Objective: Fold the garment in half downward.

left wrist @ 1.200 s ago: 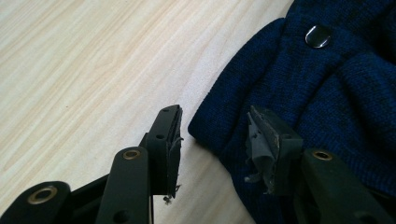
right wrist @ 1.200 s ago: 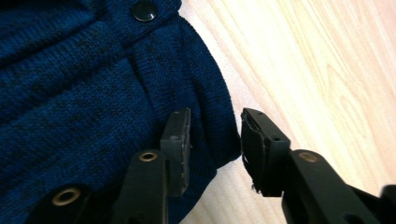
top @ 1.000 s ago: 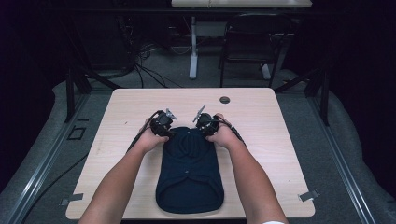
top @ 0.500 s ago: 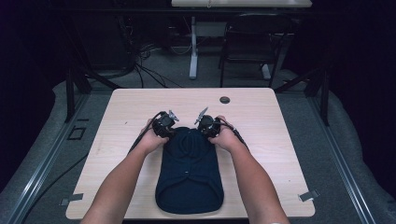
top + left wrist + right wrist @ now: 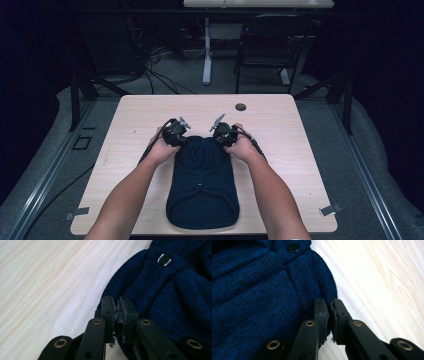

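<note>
A lab or office workroom: a pale wooden counter (image 5: pixel 150 120) on grey carpet (image 5: pixel 45 165), loose cables (image 5: pixel 155 75), a black chair (image 5: pixel 262 50) and dark stand legs (image 5: pixel 82 92) behind it

There are one table (image 5: pixel 300 145), one dark blue knitted garment (image 5: pixel 202 190) with two snap buttons, one (image 5: pixel 164 259) by each top corner, two grippers, left (image 5: pixel 176 132) and right (image 5: pixel 223 134), two hands, and one small dark disc (image 5: pixel 240 107).
</note>
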Tool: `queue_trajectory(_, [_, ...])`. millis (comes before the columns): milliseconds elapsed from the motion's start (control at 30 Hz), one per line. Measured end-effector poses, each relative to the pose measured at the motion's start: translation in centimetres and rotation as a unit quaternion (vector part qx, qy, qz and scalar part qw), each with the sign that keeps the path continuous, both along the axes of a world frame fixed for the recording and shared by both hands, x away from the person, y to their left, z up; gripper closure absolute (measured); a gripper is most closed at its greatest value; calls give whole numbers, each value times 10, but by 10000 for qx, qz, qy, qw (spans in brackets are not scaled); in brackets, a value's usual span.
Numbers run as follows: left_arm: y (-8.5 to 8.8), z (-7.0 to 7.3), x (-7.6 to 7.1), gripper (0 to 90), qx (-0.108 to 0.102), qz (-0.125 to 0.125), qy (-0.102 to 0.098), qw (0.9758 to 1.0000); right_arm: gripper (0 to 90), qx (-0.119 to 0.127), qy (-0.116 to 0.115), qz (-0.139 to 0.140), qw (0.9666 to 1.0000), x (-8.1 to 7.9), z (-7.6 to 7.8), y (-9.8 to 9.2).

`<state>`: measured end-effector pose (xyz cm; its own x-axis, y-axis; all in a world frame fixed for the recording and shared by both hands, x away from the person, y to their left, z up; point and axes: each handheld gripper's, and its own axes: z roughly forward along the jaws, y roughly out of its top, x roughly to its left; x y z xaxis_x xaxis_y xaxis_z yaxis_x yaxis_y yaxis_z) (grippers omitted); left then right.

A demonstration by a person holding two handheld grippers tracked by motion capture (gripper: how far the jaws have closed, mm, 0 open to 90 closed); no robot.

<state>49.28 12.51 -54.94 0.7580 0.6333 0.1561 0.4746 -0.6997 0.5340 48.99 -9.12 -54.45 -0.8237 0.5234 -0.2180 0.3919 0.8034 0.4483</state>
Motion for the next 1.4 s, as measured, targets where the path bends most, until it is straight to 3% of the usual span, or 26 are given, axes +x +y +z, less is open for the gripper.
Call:
queue_trajectory(433, [4, 45, -1, 838, -145, 19, -468, 9988, 841, 54, -389, 130, 9991, -2, 46, -5])
queue_trajectory(700, [9, 76, -3, 838, -242, 74, -830, 9962, 841, 257, -699, 82, 9972, -3, 75, -5])
queue_trajectory(767, [10, 85, -2, 838, -186, 54, -920, 9956, 841, 269, -791, 92, 9965, -3, 83, -4])
queue_trajectory(1100, [9, 123, -1, 838, -192, 2, -1390, 9901, 842, 256, -1264, 94, 9916, -1, 129, -5])
queue_trajectory(1167, [8, 131, -1, 838, -138, 1, -1508, 9885, 842, 93, -1345, 127, 9908, -1, 136, -5])
queue_trajectory(1400, [5, 158, -1, 838, -32, -34, -1911, 9816, 842, 188, -1784, 21, 9838, -1, 162, -4])
